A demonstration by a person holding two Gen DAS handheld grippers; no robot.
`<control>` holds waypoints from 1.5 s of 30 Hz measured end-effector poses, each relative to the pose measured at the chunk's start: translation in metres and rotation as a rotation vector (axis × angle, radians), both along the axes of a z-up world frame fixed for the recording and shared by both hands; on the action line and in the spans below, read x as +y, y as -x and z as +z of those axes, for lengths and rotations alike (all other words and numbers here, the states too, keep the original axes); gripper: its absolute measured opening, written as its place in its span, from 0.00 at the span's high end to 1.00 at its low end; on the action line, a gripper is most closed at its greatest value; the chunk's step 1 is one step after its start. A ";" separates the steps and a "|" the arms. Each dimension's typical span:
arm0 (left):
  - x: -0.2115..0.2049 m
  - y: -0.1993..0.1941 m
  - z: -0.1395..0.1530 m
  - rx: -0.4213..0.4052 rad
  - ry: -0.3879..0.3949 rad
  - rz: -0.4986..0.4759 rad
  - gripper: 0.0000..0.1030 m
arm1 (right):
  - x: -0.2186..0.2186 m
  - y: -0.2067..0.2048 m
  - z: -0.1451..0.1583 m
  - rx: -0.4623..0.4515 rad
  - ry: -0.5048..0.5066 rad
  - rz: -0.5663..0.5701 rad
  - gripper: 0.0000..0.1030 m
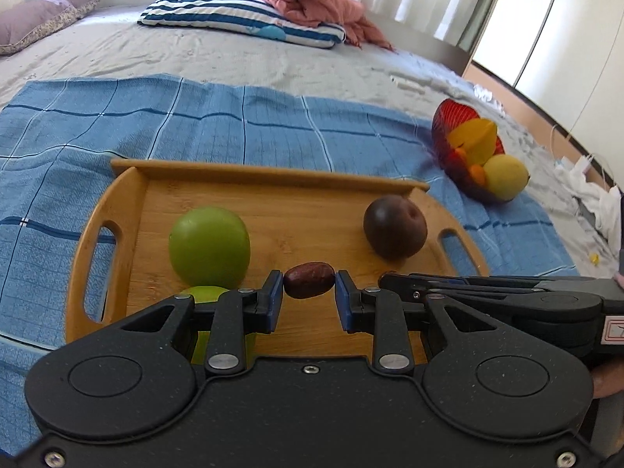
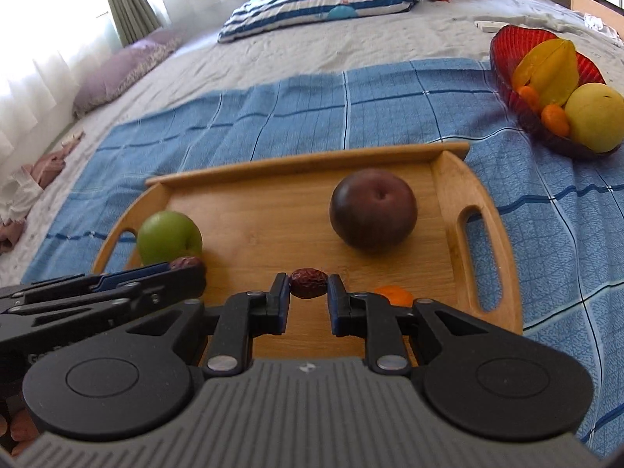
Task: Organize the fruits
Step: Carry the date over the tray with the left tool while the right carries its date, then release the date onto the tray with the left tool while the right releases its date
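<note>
Holding: left wrist view — my left gripper (image 1: 309,286) pinches a red date (image 1: 309,285) end to end between its blue pads, narrow span, the fruit at the very tips.
Ahead of left tool: wooden tray (image 1: 269,173) on the blue checked cloth (image 1: 195,117); green apple (image 1: 209,247) just ahead-left; a second green fruit (image 1: 202,292) mostly hidden under my left finger; dark plum (image 1: 394,227) ahead-right.
Far right of left tool: red bowl (image 1: 448,124) with star fruit (image 1: 474,138) and yellow pear (image 1: 506,176), well apart from the tray.
Holding: right wrist view — my right gripper (image 2: 308,288) flanks another red date (image 2: 308,282), pads touching or nearly so; I judge it gripped, whether lifted I cannot tell.
Ahead of right tool: plum straight ahead; small orange fruit (image 2: 394,295) just right of my right finger, on the tray.
Left of right tool: the other gripper, its date showing beside the apple.
Technique, judged: keep squeeze light, dates are soft and may roll from the tips; lift straight before swinging right toward the bowl; move one tool at a time, they sit close; destination is my guess.
</note>
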State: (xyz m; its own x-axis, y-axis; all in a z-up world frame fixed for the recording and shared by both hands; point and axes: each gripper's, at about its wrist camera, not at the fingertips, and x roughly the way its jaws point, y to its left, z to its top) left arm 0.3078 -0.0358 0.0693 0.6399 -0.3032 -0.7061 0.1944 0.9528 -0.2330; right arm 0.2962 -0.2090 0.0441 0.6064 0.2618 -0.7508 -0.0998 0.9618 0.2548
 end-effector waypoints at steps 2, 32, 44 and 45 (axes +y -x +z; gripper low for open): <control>-0.002 -0.002 -0.003 0.007 -0.009 0.003 0.74 | 0.003 -0.001 -0.002 0.007 0.014 0.006 0.76; -0.027 -0.006 -0.016 0.005 -0.122 -0.028 0.73 | -0.002 0.000 -0.012 0.017 0.046 -0.001 0.74; -0.029 0.006 -0.003 -0.016 -0.116 -0.041 0.51 | -0.013 0.013 0.000 -0.013 0.013 -0.008 0.70; -0.029 0.008 -0.001 -0.022 -0.115 -0.042 0.48 | -0.015 0.016 0.001 -0.019 0.008 -0.010 0.70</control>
State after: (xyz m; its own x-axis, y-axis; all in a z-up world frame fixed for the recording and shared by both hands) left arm 0.2993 -0.0650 0.0685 0.6441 -0.2479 -0.7237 0.2384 0.9640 -0.1180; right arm 0.2803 -0.2240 0.0453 0.6229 0.2500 -0.7413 -0.0950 0.9647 0.2455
